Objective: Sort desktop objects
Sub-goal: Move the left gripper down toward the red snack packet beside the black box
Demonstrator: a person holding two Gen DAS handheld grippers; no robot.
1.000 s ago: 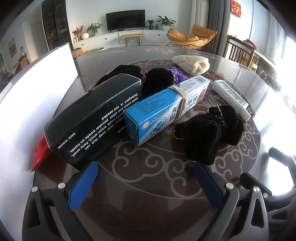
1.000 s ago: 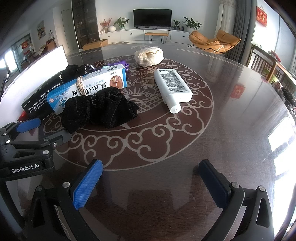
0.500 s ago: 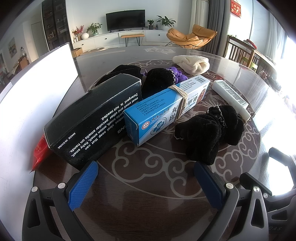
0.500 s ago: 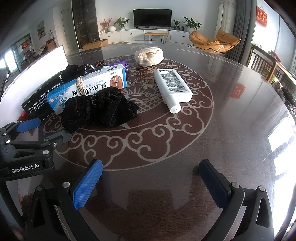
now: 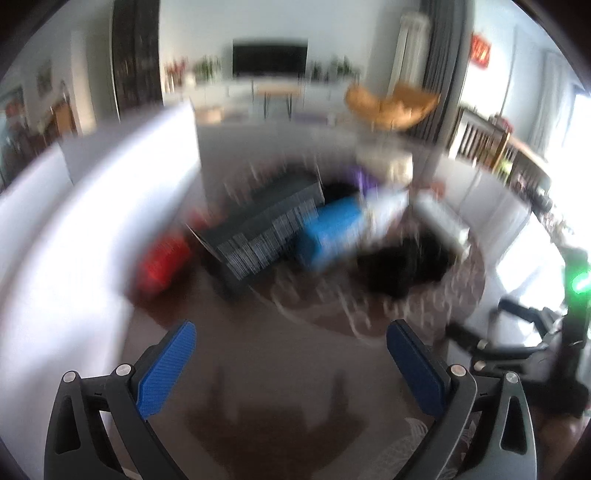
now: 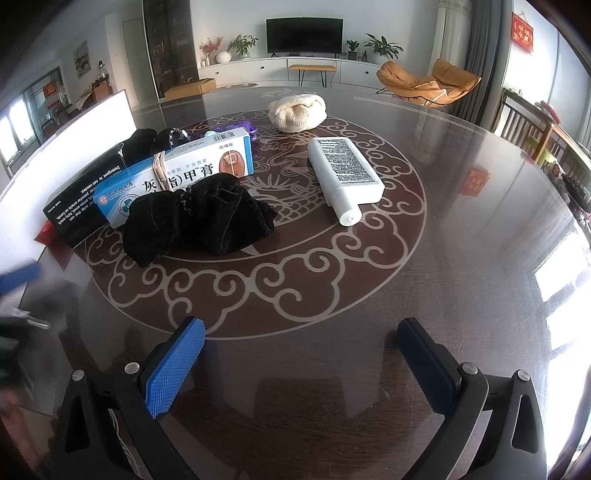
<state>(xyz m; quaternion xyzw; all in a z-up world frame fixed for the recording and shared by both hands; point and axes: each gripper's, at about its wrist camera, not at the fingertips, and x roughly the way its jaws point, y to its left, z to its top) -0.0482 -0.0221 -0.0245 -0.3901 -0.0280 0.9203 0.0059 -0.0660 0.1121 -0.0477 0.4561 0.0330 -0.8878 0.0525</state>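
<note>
Lying ahead-left of the right gripper (image 6: pixel 301 354), whose 2 blue fingers are spread wide and empty above the table (image 6: pixel 461 258), the black cloth bundle (image 6: pixel 195 221) stretches left-to-right beside the blue box (image 6: pixel 177 177), while the left gripper (image 5: pixel 291 354), equally spread, shows a motion-blurred view and seems nearer.

Beyond my round dark table (image 6: pixel 461 258) I see a black television (image 6: pixel 304 36) on a white cabinet (image 6: pixel 258 72), potted plants (image 6: pixel 380 46), and an orange lounge chair (image 6: pixel 428 83).
</note>
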